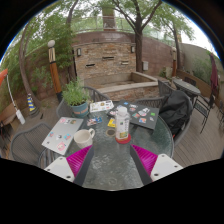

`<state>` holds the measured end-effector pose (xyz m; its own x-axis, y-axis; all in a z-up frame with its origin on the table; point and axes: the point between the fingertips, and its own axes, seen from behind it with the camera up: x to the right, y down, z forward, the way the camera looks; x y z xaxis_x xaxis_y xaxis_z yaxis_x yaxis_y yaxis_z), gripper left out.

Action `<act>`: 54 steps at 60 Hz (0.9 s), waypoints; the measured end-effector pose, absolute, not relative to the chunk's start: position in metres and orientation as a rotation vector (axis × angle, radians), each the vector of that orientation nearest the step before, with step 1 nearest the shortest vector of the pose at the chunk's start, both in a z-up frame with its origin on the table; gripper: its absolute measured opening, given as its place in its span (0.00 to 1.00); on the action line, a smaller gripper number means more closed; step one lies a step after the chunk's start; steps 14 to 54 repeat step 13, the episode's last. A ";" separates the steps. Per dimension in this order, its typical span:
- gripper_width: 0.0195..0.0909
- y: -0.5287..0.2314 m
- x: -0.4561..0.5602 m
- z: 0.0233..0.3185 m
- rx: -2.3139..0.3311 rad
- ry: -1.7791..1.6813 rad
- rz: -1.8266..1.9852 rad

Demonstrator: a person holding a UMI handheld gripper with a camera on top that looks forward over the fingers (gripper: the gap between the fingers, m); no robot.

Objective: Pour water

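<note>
Bottle: the clear bottle point(122, 125) with a light cap and a coloured label stands upright near the middle of the round glass table point(110, 165), ahead of your fingers and roughly on the line between them; it looks set where you can come at it straight; how much water it holds you cannot make out
Mug: the white mug point(84, 136) sits just left of the bottle, apart from it, mouth up; a sensible place for a short tip from bottle to mug, in my judgement; its inside is too small to read
Gripper: your gripper point(111, 159) hangs back from both, fingers spread wide with nothing between the pink pads point(78, 158); the gap looks ample for the bottle's body; you hold it level and centred, likely to line up the approach
Table clutter: a flat tray point(62, 133) with scattered pieces lies left of the mug; printed cards point(101, 105) lie beyond it; a dark tablet-like slab point(146, 116) lies right of the bottle; what any of them shows is unreadable
Surroundings: a potted plant point(75, 96) stands at the table's far left; a black chair point(177, 110) to the right; a stone wall point(105, 55) and trees behind
Hidden: the table's near rim is covered by your fingers; the bottle's base merges with reflections in the glass
</note>
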<state>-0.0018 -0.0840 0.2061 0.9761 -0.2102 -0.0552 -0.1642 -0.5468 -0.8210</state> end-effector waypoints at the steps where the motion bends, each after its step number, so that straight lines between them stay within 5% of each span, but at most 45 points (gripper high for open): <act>1: 0.88 -0.093 -0.005 0.215 -2.159 0.260 -0.068; 13: 0.91 -0.177 -0.043 0.296 -2.157 0.251 -0.047; 54: 0.91 -0.177 -0.043 0.296 -2.157 0.251 -0.047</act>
